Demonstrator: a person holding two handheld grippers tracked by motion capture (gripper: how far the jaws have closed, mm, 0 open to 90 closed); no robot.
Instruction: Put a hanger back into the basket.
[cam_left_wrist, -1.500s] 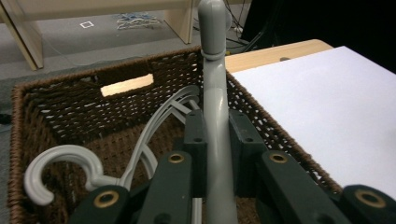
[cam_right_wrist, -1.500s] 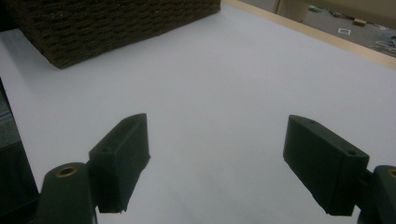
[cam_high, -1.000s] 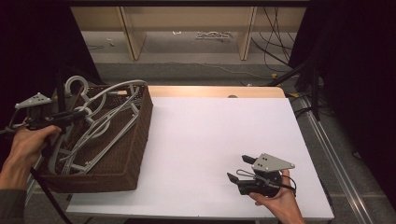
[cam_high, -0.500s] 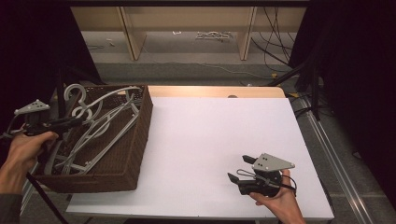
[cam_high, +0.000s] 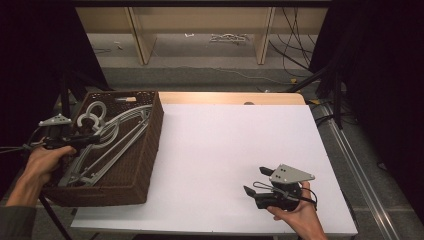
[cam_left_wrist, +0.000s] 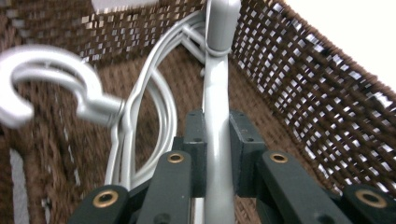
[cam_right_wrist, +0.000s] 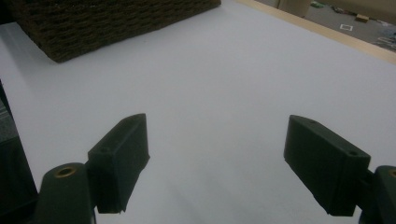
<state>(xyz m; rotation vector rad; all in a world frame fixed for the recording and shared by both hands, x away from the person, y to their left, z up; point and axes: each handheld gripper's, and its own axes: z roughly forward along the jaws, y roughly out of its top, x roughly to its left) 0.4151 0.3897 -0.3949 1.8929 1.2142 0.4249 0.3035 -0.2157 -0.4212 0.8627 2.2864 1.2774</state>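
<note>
The left gripper (cam_left_wrist: 217, 154) has its jaws closed tight on the grey bar of a hanger (cam_left_wrist: 218, 116), the pads (cam_left_wrist: 195, 149) pressing it from both sides with the bar running straight up between them. That hanger lies on top of a loose heap of grey hangers (cam_high: 107, 137) inside the wicker basket (cam_high: 150, 150), which sits at the left edge of the bench (cam_high: 235, 150); its hook end (cam_left_wrist: 46, 88) lies just to one side of the grip, and its far end points toward the basket's far wall. Judged from this, the step in hand is setting the hanger down among the others — or drawing it clear, the frames do not settle which. To do either well, keep the bar level with the heap, mind the hooks (cam_high: 92, 117) that could snag a neighbouring hanger, and keep clear of the woven wall at the side of the jaws. The right gripper (cam_high: 257, 182) rests in the person's hand near the front right corner of the bench — jaws wide apart, nothing between them, only the bare white top ahead and the basket well apart from it.
</note>
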